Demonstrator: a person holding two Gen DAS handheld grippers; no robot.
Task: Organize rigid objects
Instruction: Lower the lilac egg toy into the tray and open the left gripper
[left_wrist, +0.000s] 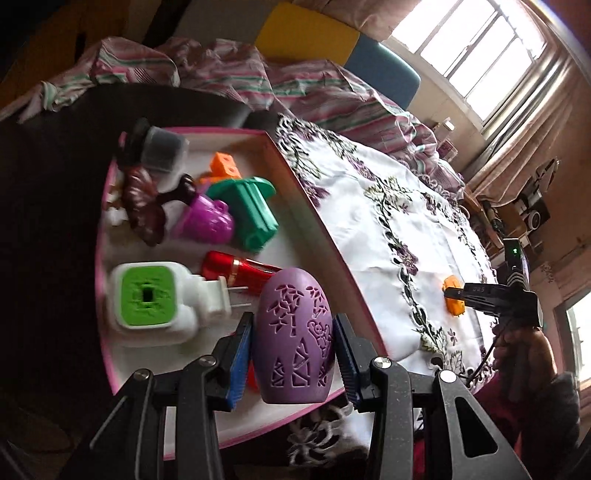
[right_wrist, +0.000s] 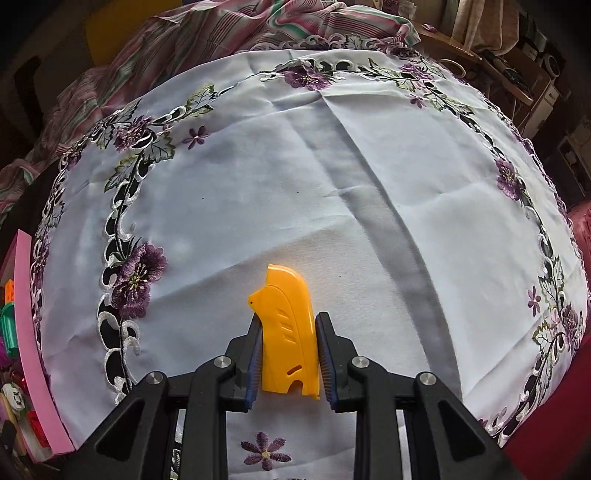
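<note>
My left gripper (left_wrist: 292, 321) is shut on a purple egg-shaped holder (left_wrist: 293, 338) with cut-out patterns, held over the near end of a pink-rimmed white tray (left_wrist: 317, 221). In the tray lie a green-and-white plug unit (left_wrist: 155, 302), a red tube (left_wrist: 236, 267), a teal plastic piece (left_wrist: 247, 208), a purple cup (left_wrist: 205, 219), an orange block (left_wrist: 223, 166), a dark brown figure (left_wrist: 142, 206) and a clear jar (left_wrist: 164, 153). My right gripper (right_wrist: 289, 317) is shut on a yellow plastic piece (right_wrist: 290, 332) on the white embroidered cloth (right_wrist: 295, 184). The left wrist view also shows that right gripper (left_wrist: 452, 293) on the yellow piece (left_wrist: 453, 301).
The pink tray wall (right_wrist: 26, 332) runs along the left edge of the right wrist view. A striped bedsheet (left_wrist: 258, 81) is bunched behind the cloth. Shelves with clutter (left_wrist: 524, 214) stand by the window at the right. A person's hand (left_wrist: 524, 354) holds the right gripper.
</note>
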